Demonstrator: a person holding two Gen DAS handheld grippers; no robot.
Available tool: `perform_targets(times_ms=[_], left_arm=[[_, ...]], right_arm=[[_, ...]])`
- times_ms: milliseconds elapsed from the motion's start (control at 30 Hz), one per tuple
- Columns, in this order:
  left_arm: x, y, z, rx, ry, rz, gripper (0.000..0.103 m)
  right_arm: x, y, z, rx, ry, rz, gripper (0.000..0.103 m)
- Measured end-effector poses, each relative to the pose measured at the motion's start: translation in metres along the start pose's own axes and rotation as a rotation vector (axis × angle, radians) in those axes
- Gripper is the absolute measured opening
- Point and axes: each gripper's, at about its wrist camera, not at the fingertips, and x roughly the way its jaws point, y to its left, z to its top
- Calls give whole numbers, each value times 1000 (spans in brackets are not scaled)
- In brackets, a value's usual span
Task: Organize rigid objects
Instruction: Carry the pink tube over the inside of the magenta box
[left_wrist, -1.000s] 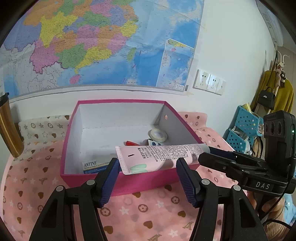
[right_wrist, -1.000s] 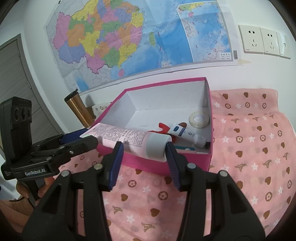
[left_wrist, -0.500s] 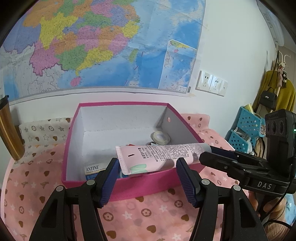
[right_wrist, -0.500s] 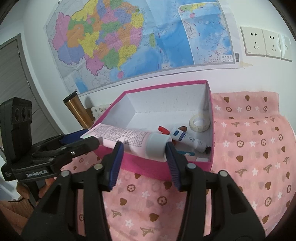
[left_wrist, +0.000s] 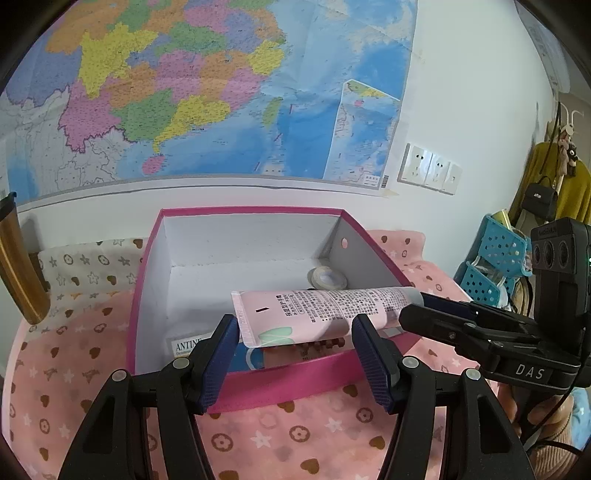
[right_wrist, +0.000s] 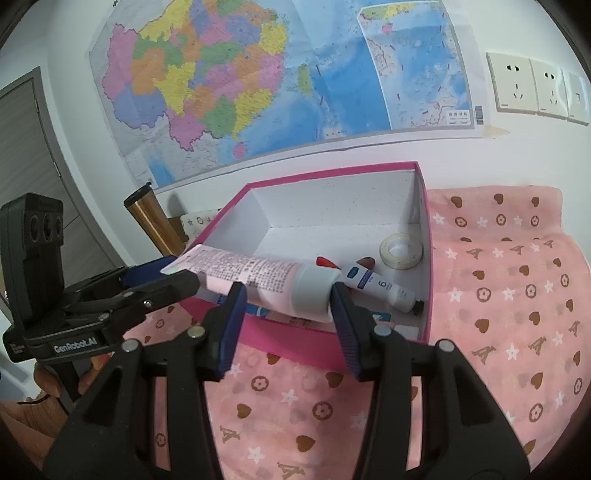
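- both grippers hold one pink tube (left_wrist: 325, 310) between them, level, above the front edge of the pink box (left_wrist: 280, 384)
- left gripper (left_wrist: 295, 354): jaws about half wide, clamped on the tube's flat crimped end
- right gripper (right_wrist: 286, 321): jaws about half wide, clamped on the tube's grey cap end; the blue pads (right_wrist: 232, 325) press on both sides
- in the left view the right gripper comes in from the right, tips on the far end of the tube; in the right view the left gripper comes in from the left, tips on the crimp
- tube runs left-right across the near side of the box, partly over the box interior
- box is open, white inside, sitting on a pink patterned cloth (right_wrist: 498, 332)
- in the box: tape roll (right_wrist: 400, 251) in the far right corner, a white-and-blue tube (right_wrist: 380, 288) lying flat just beside it, something red (right_wrist: 327, 262) behind the held tube's cap, a white carton marked "antine" (left_wrist: 188, 345) at the front left
- gold tumbler (right_wrist: 147, 218) stands left of the box, near the wall
- map (left_wrist: 184, 92) on the wall behind, sockets (right_wrist: 532, 88) to its right
- blue baskets (left_wrist: 495, 258) far right in the left view
- part of a hand (left_wrist: 546, 417) shows under the right gripper's body
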Motion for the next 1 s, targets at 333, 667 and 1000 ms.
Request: perform_targets(times_ms=[333, 667, 1000], left_arm=[[7, 1, 3, 3, 4, 1, 64], [13, 2, 7, 12, 6, 6, 64], [20, 3, 12, 18, 7, 9, 64]], right_arm=[[3, -3, 4, 2, -4, -8, 50], [5, -6, 9, 4, -9, -14, 50], [8, -10, 14, 7, -13, -19, 50]])
